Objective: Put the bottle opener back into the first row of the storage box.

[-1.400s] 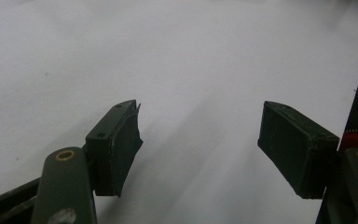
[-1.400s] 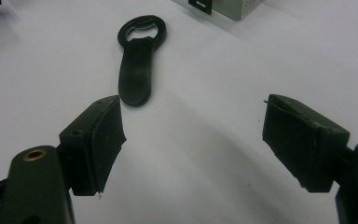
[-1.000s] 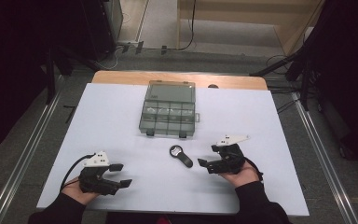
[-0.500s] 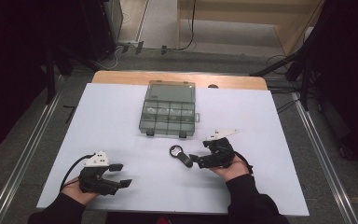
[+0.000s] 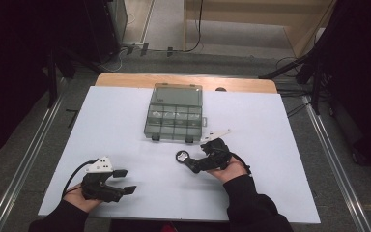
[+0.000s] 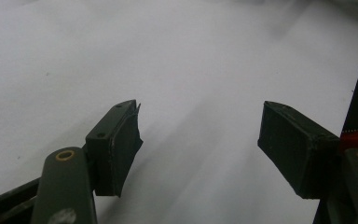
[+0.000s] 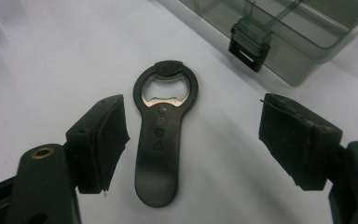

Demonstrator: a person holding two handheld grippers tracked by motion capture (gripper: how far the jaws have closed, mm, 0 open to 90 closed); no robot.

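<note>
At the left, the left tongs (image 5: 125, 181) rest low over the bare white tabletop (image 5: 116, 121), jaws spread wide with nothing between them; they pose little risk unless their trailing cable drags across the work.

Toward the middle, the black bottle opener (image 7: 163, 128) lies flat on the tabletop, its ringed metal head pointing toward the grey compartment box (image 5: 175, 118) and its handle between the jaws of the right tongs (image 7: 191, 140). Those jaws have just been closing a little, yet they are released, pads clear of the handle on both sides. The opener sits nearer the left pad, so a squeeze from here could push it sideways or spin it rather than clamp it. It is thin and flat, and pads that come down too high may slip over it.

At the right, the box's latch (image 7: 248, 44) is near; a skidding opener could knock against it.
</note>
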